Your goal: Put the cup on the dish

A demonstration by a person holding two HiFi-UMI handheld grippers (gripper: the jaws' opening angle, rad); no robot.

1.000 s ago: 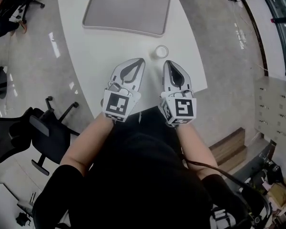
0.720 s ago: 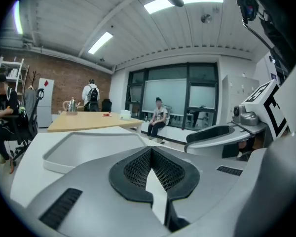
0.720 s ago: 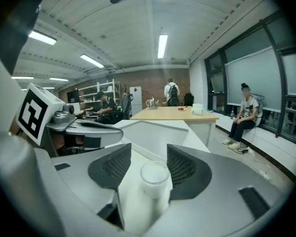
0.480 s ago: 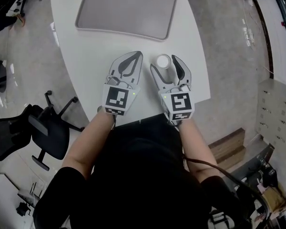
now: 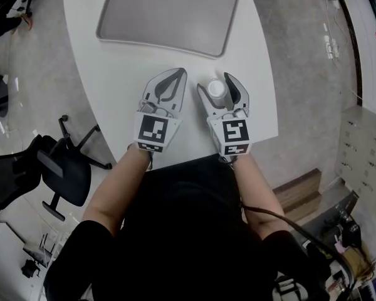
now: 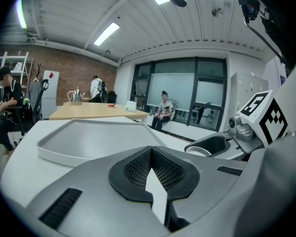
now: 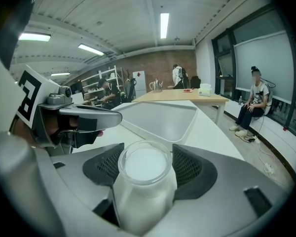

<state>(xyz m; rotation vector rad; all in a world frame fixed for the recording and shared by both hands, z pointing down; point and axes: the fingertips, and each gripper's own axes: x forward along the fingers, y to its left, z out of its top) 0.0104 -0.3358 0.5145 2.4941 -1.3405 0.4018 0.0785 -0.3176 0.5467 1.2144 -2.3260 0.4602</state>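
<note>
1. The right gripper's (image 5: 214, 83) jaws are opening and stand spread wide. The cup (image 7: 144, 181) stands upright on the white table (image 5: 113, 80), between the two dark pads (image 7: 192, 169), which do not seem to press on it.
2. The cup looks small, milky and smooth, with a thick rim. I judge it light and stiff, but slippery and perhaps breakable. The best hold is on the body just under the rim, with a gentle squeeze.
3. To the left of these fingers is the left gripper (image 6: 151, 154), with its jaws pressed together and nothing between them.
4. Beyond both fingertips lies the dish (image 5: 169, 11), a grey tray with nothing on it, well apart from the cup.
</note>
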